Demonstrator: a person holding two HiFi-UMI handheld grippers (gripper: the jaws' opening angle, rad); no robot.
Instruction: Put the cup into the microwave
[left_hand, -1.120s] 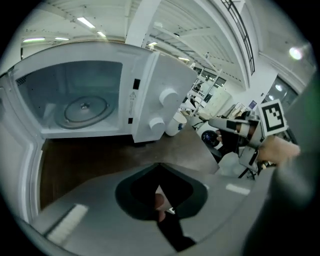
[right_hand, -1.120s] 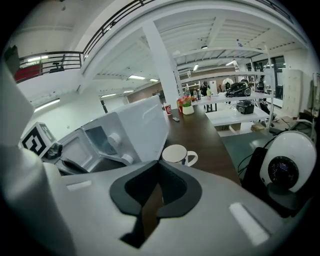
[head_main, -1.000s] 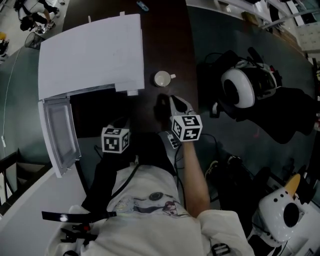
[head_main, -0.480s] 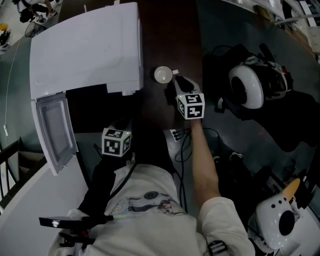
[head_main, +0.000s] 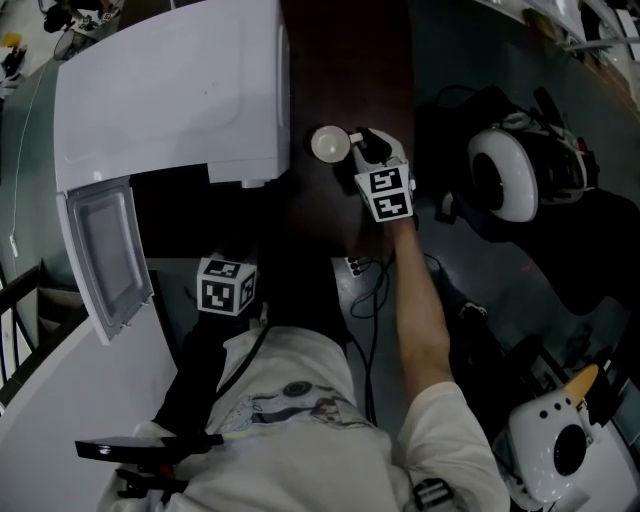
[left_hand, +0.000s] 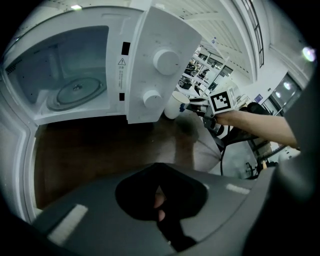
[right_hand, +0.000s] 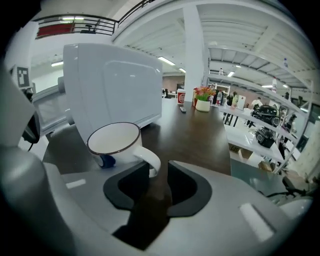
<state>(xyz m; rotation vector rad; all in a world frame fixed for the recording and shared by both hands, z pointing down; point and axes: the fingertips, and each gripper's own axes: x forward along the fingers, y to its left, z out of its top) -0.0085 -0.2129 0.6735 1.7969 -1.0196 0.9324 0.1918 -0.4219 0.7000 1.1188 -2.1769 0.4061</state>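
Reaching out over the dark table (head_main: 345, 60), the person's right forearm (head_main: 415, 300) is stretching almost straight toward 12 o'clock in the head view. The right gripper (head_main: 362, 142) at its end is pointing forward and down at the cup (head_main: 329, 144), coming at it from the cup's 3 o'clock side. Its jaws have just been opening and are standing wide apart. In the right gripper view the cup's handle (right_hand: 154, 160) is sitting in the gap between them with neither pad pressing on it, so this tool is gripping nothing.

The white cup is standing upright on the table, just beside the microwave (head_main: 170, 90) at its 3 o'clock corner and outside the cavity. The microwave's door (head_main: 100, 260) is hanging open toward 7 o'clock.

The left gripper (head_main: 236, 255) is hovering close to the person's body, at about 6 o'clock of the open cavity, and is tilting steeply down. In the left gripper view its jaws are lying together but for a thin slit, with nothing between them, and the glass turntable (left_hand: 75, 92) is showing inside the cavity
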